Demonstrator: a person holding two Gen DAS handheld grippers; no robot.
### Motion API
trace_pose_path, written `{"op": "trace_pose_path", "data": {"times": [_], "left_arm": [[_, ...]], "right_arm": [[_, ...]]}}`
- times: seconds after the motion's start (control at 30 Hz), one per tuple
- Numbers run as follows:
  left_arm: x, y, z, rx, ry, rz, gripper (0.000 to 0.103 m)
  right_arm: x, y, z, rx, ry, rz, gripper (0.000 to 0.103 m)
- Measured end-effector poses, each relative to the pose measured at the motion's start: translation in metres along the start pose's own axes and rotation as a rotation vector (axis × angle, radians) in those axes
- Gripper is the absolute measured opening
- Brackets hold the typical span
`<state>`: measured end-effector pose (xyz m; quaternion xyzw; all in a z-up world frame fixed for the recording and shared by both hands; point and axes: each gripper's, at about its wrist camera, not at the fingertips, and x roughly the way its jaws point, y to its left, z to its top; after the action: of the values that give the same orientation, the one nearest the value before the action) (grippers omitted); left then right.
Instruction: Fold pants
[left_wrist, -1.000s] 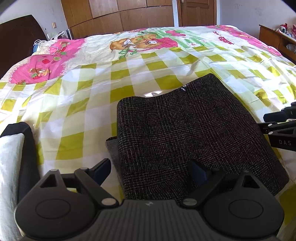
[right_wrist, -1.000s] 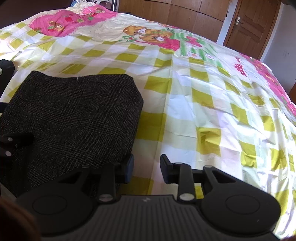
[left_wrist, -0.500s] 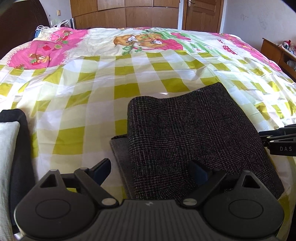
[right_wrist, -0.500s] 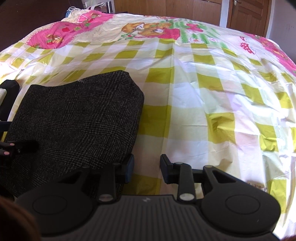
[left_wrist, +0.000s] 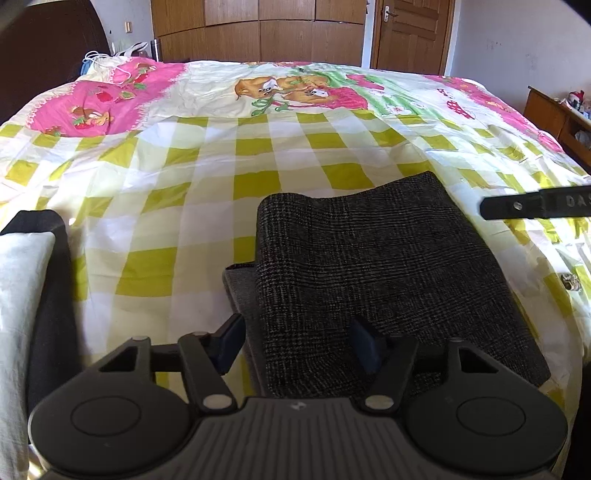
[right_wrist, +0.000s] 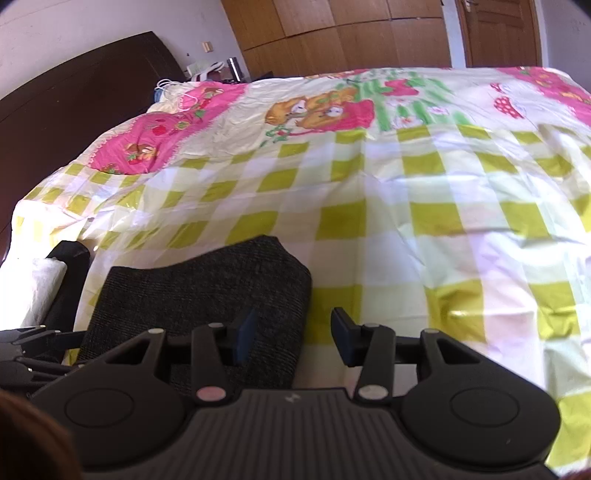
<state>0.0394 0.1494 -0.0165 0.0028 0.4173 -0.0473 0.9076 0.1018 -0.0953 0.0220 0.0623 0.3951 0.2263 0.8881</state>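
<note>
The dark plaid pants (left_wrist: 373, 266) lie folded into a compact rectangle on the checked bedspread, with a lower layer sticking out at the left edge. They also show in the right wrist view (right_wrist: 207, 295). My left gripper (left_wrist: 297, 345) is open and empty, above the near left part of the pants. My right gripper (right_wrist: 291, 336) is open and empty, above the pants' near right edge. Its fingers show at the right of the left wrist view (left_wrist: 535, 206).
The bed (left_wrist: 184, 192) has a yellow-checked, pink cartoon cover. A folded white and black pile (left_wrist: 26, 295) lies left of the pants. A dark headboard (right_wrist: 74, 99) stands at the left, wooden wardrobes and a door behind, and a wooden side table (left_wrist: 554, 114) at the right.
Both grippers have lifted and pulled back from the pants. The right gripper's jaws have opened wider and its view has tilted up and to the left.
</note>
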Motion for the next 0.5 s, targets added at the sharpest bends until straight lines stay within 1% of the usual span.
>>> {"op": "trace_pose_path", "data": {"times": [0.03, 0.07, 0.13, 0.17, 0.2, 0.23, 0.27, 0.3, 0.37, 0.4, 0.43, 0.5], "left_arm": [[-0.001, -0.002, -0.001, 0.005, 0.007, -0.007, 0.072], [0.0, -0.003, -0.002, 0.013, 0.018, -0.012, 0.067], [0.001, -0.005, -0.005, 0.02, 0.023, -0.007, 0.064], [0.0, -0.005, -0.006, 0.018, 0.019, -0.007, 0.063], [-0.001, -0.005, -0.007, 0.014, 0.016, -0.01, 0.063], [-0.002, -0.004, -0.007, 0.009, 0.012, -0.012, 0.063], [-0.003, -0.002, -0.008, -0.002, 0.008, -0.015, 0.063], [-0.003, -0.001, -0.007, -0.005, 0.009, -0.025, 0.063], [-0.002, -0.001, -0.007, 0.006, 0.009, -0.045, 0.063], [-0.001, -0.001, -0.007, 0.012, 0.013, -0.054, 0.063], [0.001, 0.0, -0.007, 0.015, 0.017, -0.059, 0.063], [0.002, 0.001, -0.008, 0.012, 0.019, -0.069, 0.063]], "right_arm": [[0.003, 0.012, 0.004, -0.039, 0.0, 0.028, 0.048], [0.008, 0.03, 0.01, -0.112, 0.003, 0.074, 0.048], [0.023, 0.064, 0.019, -0.254, 0.002, 0.145, 0.054], [0.033, 0.078, 0.023, -0.306, 0.019, 0.176, 0.057], [0.048, 0.093, 0.027, -0.363, 0.059, 0.203, 0.058], [0.06, 0.104, 0.031, -0.401, 0.091, 0.205, 0.058], [0.07, 0.114, 0.034, -0.442, 0.104, 0.206, 0.058], [0.076, 0.121, 0.037, -0.477, 0.111, 0.224, 0.06], [0.086, 0.13, 0.042, -0.551, 0.136, 0.303, 0.061], [0.093, 0.136, 0.044, -0.6, 0.172, 0.348, 0.063], [0.099, 0.14, 0.044, -0.644, 0.202, 0.374, 0.063], [0.114, 0.147, 0.043, -0.709, 0.268, 0.387, 0.062]]}}
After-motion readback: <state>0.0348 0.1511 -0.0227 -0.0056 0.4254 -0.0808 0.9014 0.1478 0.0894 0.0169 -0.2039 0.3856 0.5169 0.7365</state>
